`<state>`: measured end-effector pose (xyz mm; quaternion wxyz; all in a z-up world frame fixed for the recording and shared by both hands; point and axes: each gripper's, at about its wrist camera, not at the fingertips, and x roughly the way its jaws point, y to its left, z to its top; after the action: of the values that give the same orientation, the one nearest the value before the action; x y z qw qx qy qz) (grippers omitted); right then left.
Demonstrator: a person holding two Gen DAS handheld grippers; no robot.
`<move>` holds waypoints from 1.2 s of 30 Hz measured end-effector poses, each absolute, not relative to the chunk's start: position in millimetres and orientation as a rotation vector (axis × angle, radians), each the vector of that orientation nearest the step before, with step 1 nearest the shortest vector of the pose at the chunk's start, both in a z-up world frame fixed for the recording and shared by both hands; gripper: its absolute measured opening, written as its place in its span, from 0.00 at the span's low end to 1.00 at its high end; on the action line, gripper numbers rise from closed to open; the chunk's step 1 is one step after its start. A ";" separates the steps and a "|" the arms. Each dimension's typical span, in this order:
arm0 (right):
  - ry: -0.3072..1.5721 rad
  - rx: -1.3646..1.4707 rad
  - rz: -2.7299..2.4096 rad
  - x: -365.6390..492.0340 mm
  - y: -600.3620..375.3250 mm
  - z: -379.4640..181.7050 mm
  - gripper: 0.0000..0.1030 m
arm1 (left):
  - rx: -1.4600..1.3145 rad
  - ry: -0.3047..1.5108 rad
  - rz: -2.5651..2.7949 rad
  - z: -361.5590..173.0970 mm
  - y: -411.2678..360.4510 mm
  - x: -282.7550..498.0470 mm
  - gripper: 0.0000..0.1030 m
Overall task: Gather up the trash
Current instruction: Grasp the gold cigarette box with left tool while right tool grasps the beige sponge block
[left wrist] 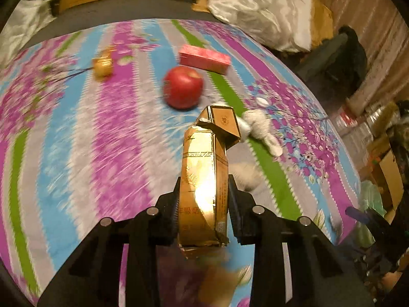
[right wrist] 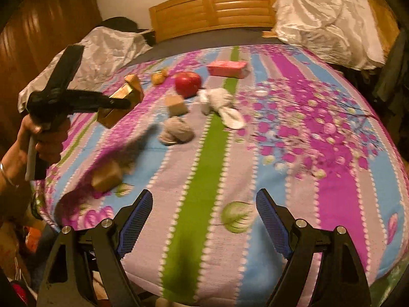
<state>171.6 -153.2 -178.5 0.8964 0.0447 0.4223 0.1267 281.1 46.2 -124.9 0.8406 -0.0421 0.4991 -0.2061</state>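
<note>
Our left hand-held gripper [left wrist: 203, 204] clamps the gold carton [left wrist: 202, 179]; right hand-held gripper [right wrist: 203, 220] gapes; crumpled tissues [right wrist: 176, 131] remain mid-bed [right wrist: 332, 179].

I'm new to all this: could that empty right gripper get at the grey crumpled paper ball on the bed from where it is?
Probably yes. The right gripper is open and empty, and only bare bedspread lies between it and the grey crumpled ball. The left gripper, holding the gold box, stays off to the side.

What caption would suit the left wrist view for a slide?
Left gripper shut on a gold box above the bedspread, with apple and pink box beyond.
</note>
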 end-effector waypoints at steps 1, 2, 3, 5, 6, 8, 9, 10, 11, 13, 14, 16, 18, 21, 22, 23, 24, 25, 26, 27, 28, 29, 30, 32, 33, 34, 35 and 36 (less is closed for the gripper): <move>0.875 0.084 0.283 172.7 -147.2 -178.3 0.81 | -0.089 1.051 -0.412 -124.5 54.3 274.1 0.30; 0.873 0.070 0.308 173.2 -139.4 -177.9 0.81 | -0.083 1.048 -0.391 -125.0 59.2 269.2 0.30; 0.870 0.056 0.335 173.9 -131.3 -177.1 0.81 | -0.066 1.046 -0.357 -127.1 67.0 258.8 0.30; 0.858 0.015 0.422 177.1 -107.0 -176.5 0.81 | -0.048 1.042 -0.303 -129.6 79.4 244.0 0.30; 0.851 -0.006 0.460 178.6 -94.9 -176.9 0.81 | -0.046 1.040 -0.269 -131.5 87.5 232.5 0.30; 0.846 -0.047 0.546 182.7 -66.6 -179.0 0.81 | -0.043 1.031 -0.225 -131.9 100.8 218.8 0.30; 0.847 -0.070 0.596 185.7 -49.2 -181.3 0.81 | -0.050 1.025 -0.205 -131.7 107.8 210.4 0.30; 0.852 -0.087 0.632 187.6 -35.4 -183.8 0.81 | -0.069 1.021 -0.194 -131.3 114.7 204.1 0.30; 0.865 -0.114 0.681 191.8 -16.7 -188.7 0.81 | -0.094 1.018 -0.185 -130.9 121.6 198.9 0.30; 0.882 -0.175 0.717 200.7 13.0 -199.0 0.81 | -0.140 1.021 -0.154 -131.1 135.0 189.5 0.30; 0.892 -0.196 0.725 206.3 22.8 -204.4 0.81 | -0.153 1.023 -0.137 -131.5 140.3 186.6 0.30; 0.945 -0.240 0.719 221.8 41.1 -221.8 0.79 | -0.173 1.020 -0.123 -132.0 146.3 182.0 0.30; 1.007 -0.258 0.678 229.3 48.1 -234.9 0.55 | -0.172 1.016 -0.094 -132.3 151.7 178.1 0.30; 0.995 -0.149 0.681 229.8 32.2 -225.3 0.48 | -0.150 0.996 -0.068 -129.6 153.6 174.5 0.30; 0.981 -0.148 0.671 228.6 28.5 -221.2 0.48 | -0.140 0.987 -0.064 -127.8 152.2 174.1 0.30; 0.964 -0.156 0.660 225.1 24.4 -215.0 0.48 | -0.131 0.981 -0.061 -126.7 151.0 173.6 0.30; 0.954 -0.159 0.656 222.6 21.7 -210.9 0.48 | -0.115 0.972 -0.057 -124.4 147.5 173.9 0.30; 0.938 -0.156 0.644 217.9 16.4 -203.2 0.48 | -0.105 0.966 -0.055 -122.8 144.5 174.6 0.30; 0.920 -0.144 0.635 212.9 10.1 -194.8 0.48 | -0.097 0.961 -0.053 -120.6 140.7 175.4 0.30; 0.903 -0.134 0.622 208.0 3.7 -187.2 0.48 | -0.091 0.955 -0.055 -116.6 134.4 176.6 0.30; 0.891 -0.127 0.614 204.1 -0.5 -181.3 0.48 | -0.088 0.950 -0.057 -114.0 131.3 176.2 0.30; 0.882 -0.123 0.605 200.3 -6.0 -176.3 0.48 | -0.085 0.945 -0.058 -110.7 126.3 176.6 0.30; 0.873 -0.121 0.595 196.8 -9.2 -170.6 0.48 | -0.077 0.940 -0.056 -106.3 118.8 177.9 0.30; 0.842 -0.114 0.566 187.8 -20.4 -154.0 0.48 | -0.049 0.930 -0.053 -99.4 105.2 179.2 0.30; 0.838 -0.106 0.561 185.9 -24.7 -148.8 0.48 | -0.025 0.919 -0.056 -94.7 94.7 179.8 0.30; 0.824 -0.092 0.545 182.0 -31.9 -140.4 0.48 | -0.010 0.911 -0.058 -91.3 86.5 179.8 0.30; 0.808 -0.076 0.533 178.6 -38.6 -132.6 0.48 | 0.004 0.904 -0.064 -87.7 78.4 179.8 0.30; 0.799 -0.064 0.526 176.4 -42.5 -127.3 0.48 | 0.018 0.894 -0.076 -82.6 68.2 180.2 0.30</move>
<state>176.4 -42.5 -127.3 0.8872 -0.0308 0.3845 0.2532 180.2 68.2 -82.6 0.9010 0.0085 0.4322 -0.0369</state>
